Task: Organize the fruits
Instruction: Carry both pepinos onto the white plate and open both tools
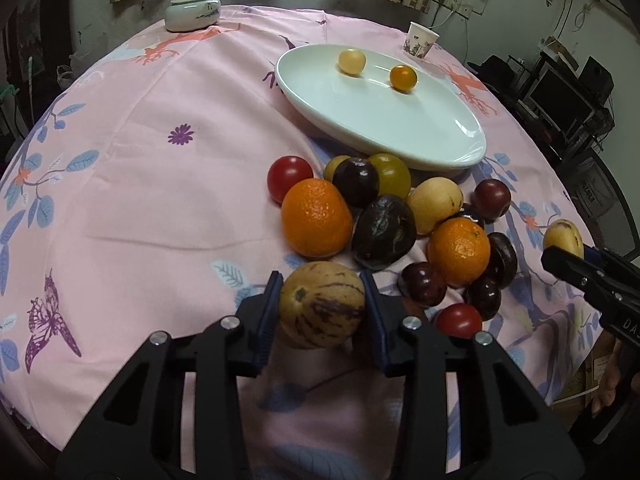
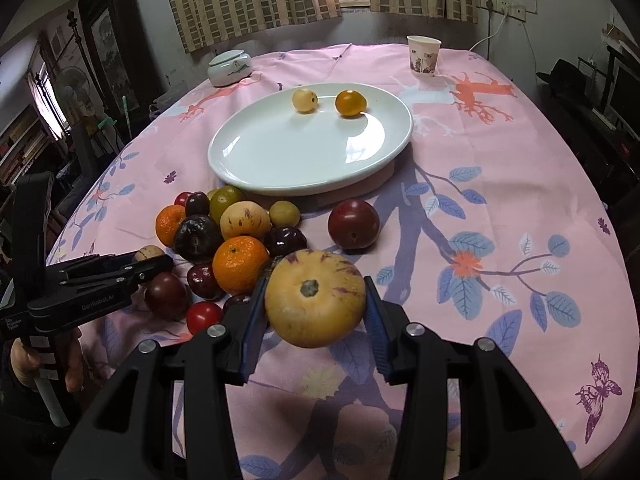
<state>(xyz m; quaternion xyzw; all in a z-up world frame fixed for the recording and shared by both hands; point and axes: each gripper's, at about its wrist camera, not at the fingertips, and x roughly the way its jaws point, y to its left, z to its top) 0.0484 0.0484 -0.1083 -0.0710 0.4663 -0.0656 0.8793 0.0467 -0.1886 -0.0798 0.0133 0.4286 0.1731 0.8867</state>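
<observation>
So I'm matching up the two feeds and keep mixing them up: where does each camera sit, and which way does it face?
Left wrist: on the left gripper, looking down along its fingers past the striped yellow melon it grips to the fruit pile and white plate; the right gripper enters at right.
Right wrist: on the right gripper, shut on another striped yellow melon, facing the same plate; the left gripper and a hand show at left.
Shared: pile, plate, paper cup, pink tablecloth.
</observation>
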